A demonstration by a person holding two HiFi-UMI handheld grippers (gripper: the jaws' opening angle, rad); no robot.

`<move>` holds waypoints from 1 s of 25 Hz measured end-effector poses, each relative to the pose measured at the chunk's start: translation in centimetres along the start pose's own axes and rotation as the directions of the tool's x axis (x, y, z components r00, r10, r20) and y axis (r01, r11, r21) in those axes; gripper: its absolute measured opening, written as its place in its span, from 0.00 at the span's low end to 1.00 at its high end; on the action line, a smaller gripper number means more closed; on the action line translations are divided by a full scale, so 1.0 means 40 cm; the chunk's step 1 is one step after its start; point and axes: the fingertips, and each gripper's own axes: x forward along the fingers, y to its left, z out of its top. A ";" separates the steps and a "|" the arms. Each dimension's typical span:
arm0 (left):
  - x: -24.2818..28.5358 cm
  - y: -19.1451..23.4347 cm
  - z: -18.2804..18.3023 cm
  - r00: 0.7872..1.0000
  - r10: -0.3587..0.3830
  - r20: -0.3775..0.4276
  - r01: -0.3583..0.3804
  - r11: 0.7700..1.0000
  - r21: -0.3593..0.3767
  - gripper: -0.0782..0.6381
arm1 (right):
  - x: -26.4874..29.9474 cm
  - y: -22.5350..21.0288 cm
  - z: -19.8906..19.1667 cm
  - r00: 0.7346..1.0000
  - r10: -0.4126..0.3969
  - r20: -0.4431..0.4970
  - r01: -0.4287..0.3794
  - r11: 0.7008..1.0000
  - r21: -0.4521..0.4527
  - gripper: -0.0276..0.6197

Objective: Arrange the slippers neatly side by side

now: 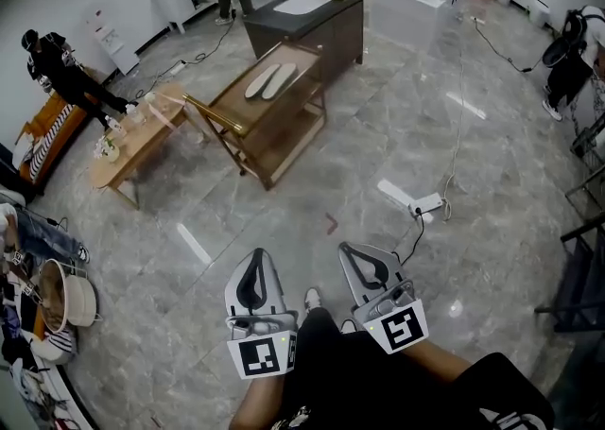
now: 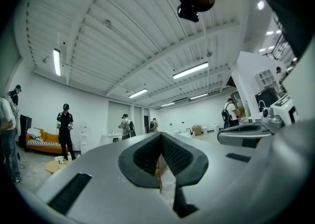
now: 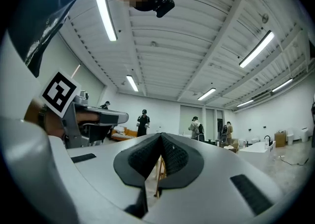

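both grippers are held side by side close to the body, pointing forward and slightly up. the left gripper (image 1: 252, 279) has its jaws together, empty. just beside it, the right gripper (image 1: 364, 263) is likewise closed on nothing.

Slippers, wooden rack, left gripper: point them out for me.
slippers (image 1: 263, 82), head view, middle of one slipper.
wooden rack (image 1: 236, 105), head view, bare near end of its top shelf.
left gripper (image 1: 255, 255), head view, its closed tips.
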 end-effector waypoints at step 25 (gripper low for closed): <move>0.256 0.218 -0.053 0.999 -0.034 0.023 0.035 0.996 -0.081 0.11 | 0.306 -0.110 -0.026 0.998 -0.030 -0.057 0.029 0.999 -0.022 0.04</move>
